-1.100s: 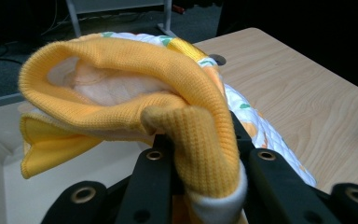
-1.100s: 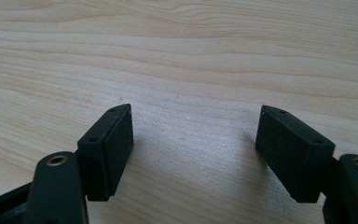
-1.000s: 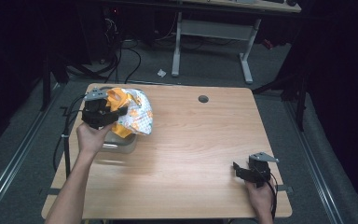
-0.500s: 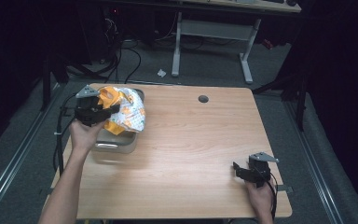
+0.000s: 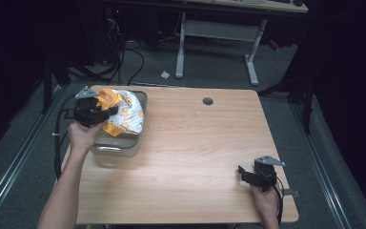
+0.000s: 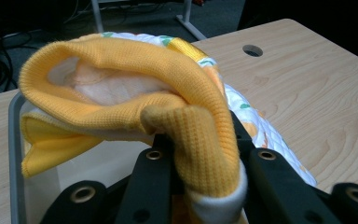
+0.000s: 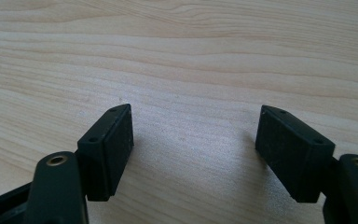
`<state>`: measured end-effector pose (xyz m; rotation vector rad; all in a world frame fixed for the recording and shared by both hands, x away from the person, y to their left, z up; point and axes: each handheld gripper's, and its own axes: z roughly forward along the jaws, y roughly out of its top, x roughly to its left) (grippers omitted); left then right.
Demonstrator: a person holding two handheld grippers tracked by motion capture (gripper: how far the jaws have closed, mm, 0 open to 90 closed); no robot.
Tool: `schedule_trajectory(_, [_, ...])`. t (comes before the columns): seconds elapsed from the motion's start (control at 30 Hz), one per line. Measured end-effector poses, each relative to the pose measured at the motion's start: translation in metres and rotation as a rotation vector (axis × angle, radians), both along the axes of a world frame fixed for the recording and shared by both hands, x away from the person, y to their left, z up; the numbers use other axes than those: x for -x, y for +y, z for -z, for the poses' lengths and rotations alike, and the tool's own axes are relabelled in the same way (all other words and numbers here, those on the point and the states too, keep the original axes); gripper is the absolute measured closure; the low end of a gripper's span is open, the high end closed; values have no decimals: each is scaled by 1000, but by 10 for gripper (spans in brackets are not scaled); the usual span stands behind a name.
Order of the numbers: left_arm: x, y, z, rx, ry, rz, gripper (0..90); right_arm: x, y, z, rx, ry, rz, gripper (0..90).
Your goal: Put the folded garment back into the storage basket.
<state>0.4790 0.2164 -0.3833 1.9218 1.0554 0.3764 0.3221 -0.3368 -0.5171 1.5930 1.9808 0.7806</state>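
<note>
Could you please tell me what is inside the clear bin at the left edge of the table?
The garment held by the left gripper hangs over the bin. The near part of its floor looks bare; the part beneath the cloth is hidden.

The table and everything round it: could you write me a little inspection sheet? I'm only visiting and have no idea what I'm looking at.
Surface: wooden table, with a round hole near its far edge.
Job's things: orange and white patterned cloth held above a clear plastic bin at the table's left edge.
Clutter: nothing seen on the table.
Grippers: left gripper shut on the cloth; right gripper open, low over bare wood.
Cables: a black cable trails from the left gripper.
Surroundings: dark room, a white desk frame behind, cables and a paper scrap on the floor.
</note>
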Motion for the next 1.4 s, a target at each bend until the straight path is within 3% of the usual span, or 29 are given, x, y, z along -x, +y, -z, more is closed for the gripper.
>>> schedule_trajectory(0.4, [-11,1,17,-3,32,4,766,0,0,0,0,0,1,281])
schedule_trajectory(0.43, [-12,2,23,16,43,-2,765,0,0,0,0,0,1,281])
schedule_trajectory(0.6, [-15,10,40,29,82,-14,762,0,0,0,1,0,0,281])
schedule_trajectory(0.9, [-18,14,52,11,109,-35,745,0,0,0,1,2,2,281])
schedule_trajectory(0.93, [-18,12,53,-19,105,-41,744,0,0,0,0,1,2,281])
schedule_trajectory(1.07, [-20,9,57,-47,119,-51,738,0,0,0,0,1,2,281])
schedule_trajectory(1.2, [-25,8,65,-84,184,-60,709,0,0,0,1,0,1,281])
schedule_trajectory(1.27, [-25,7,65,-110,186,-68,692,0,0,0,0,1,2,281])
schedule_trajectory(1.33, [-26,7,65,-117,190,-79,637,0,0,0,1,0,1,281])
schedule_trajectory(1.4, [-28,7,68,-147,228,-123,546,0,0,0,0,1,2,281])
